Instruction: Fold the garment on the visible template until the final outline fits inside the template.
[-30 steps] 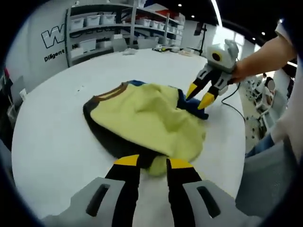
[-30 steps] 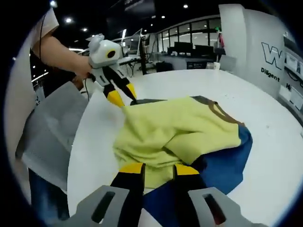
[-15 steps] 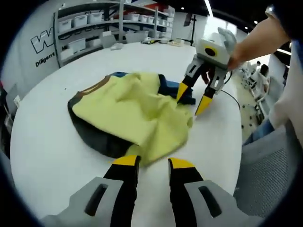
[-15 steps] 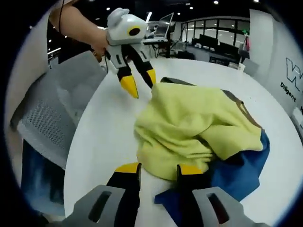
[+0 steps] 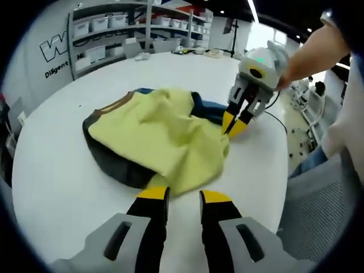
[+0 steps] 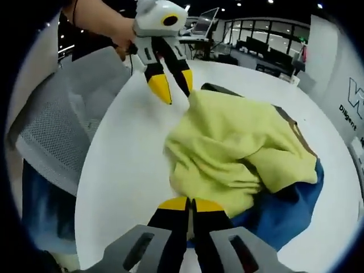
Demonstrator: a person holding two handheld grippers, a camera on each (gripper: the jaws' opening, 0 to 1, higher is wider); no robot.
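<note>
Right gripper (image 6: 189, 203) had closed since half a sec earlier: jaws then apart at garment's near edge, now tips together, yellow pads touching. In left gripper view the same tool (image 5: 233, 124) sat pinched at the cloth's far edge where yellow met blue; whether any fabric was caught betw. the tips couldn't be told. Left gripper (image 5: 176, 195) stayed apart-jawed, nothing betw. its yellow-tipped black fingers (image 5: 153, 193), tips just short of garment's near hem; in right gripper view it (image 6: 173, 85) hung over the far yellow edge, jaws spread, held by a person's hand (image 6: 116, 29).

Crumpled yellow sweatshirt w/ brown collar band and dark lining (image 5: 162, 133) lay bunched near middle of round white table (image 5: 62, 170); blue part (image 5: 209, 108) poked out at side nearest right gripper. Right gripper view: yellow heap (image 6: 239, 153) on top, blue fabric (image 6: 284, 213) spilling under it toward view's lower right. Cloth not flat, folds and ridges all over.

Grey mesh chair (image 6: 62, 131) just beside table edge. Shelving rack w/ white bins (image 5: 114, 28) along far wall, well apart from table.
</note>
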